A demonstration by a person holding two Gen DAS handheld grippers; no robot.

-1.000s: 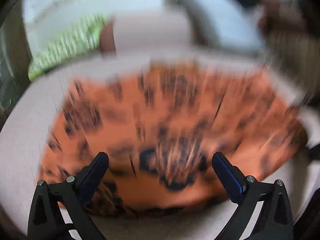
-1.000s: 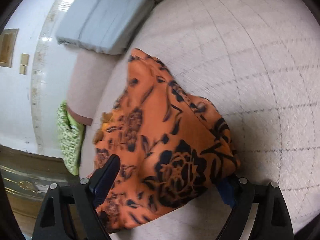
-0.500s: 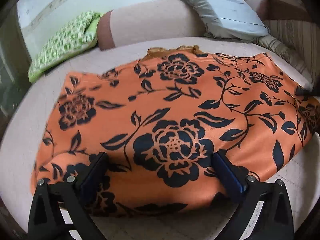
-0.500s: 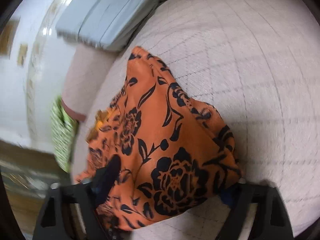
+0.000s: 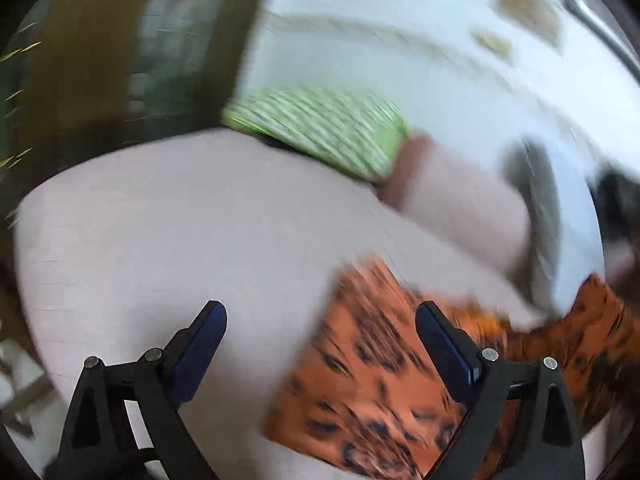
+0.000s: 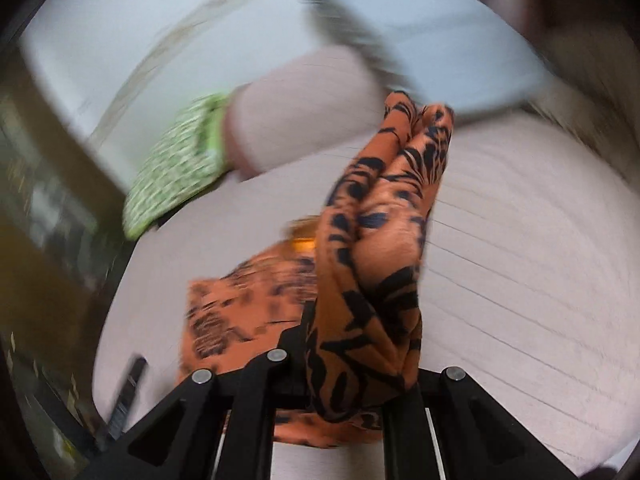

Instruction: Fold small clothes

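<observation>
Covering nearly everything is the pale pink quilted bed (image 5: 168, 232), no readable writing anywhere. Across it sprawls the orange black-flowered garment (image 5: 360, 380), blurred, just right of the left claw (image 5: 320, 340), which gapes wide and empty. Right claw (image 6: 360, 360) is pinched tight on a raised fold of that garment (image 6: 380, 248).

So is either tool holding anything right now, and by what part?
The right tool is shut on the orange floral garment, pinching a bunched edge that stands up between its fingers. The left tool is open, holding nothing.
</observation>
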